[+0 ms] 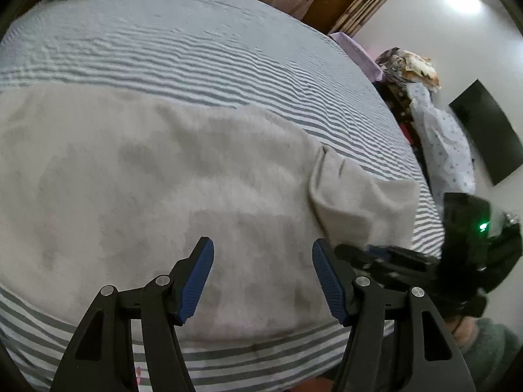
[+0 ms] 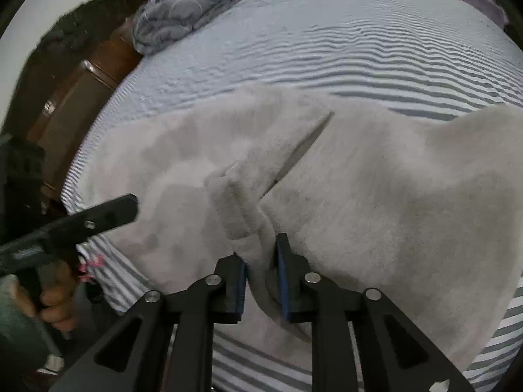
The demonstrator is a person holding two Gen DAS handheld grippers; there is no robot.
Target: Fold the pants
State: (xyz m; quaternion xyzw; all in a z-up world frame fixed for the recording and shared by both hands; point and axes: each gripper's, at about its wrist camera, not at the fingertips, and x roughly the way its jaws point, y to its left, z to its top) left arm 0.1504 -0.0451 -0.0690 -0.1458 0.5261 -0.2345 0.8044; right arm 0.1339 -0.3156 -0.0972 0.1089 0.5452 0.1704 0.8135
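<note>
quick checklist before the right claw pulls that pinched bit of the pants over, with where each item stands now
1. Right claw has fabric between its pads: ok, a bunched ridge of the grey pants sits between the blue pads.
2. Grip takes every layer of the ridge: cannot tell, the underside is hidden.
3. Left claw ready to help: not ok, it is open above the pants and holds nothing.
4. Pants lie flat for a clean fold: not ok, a fold stands up near the right claw and a crease runs across.
5. Striped bedsheet beyond the pants has room: ok, only the rumpled grey blanket lies at the far corner.
</note>
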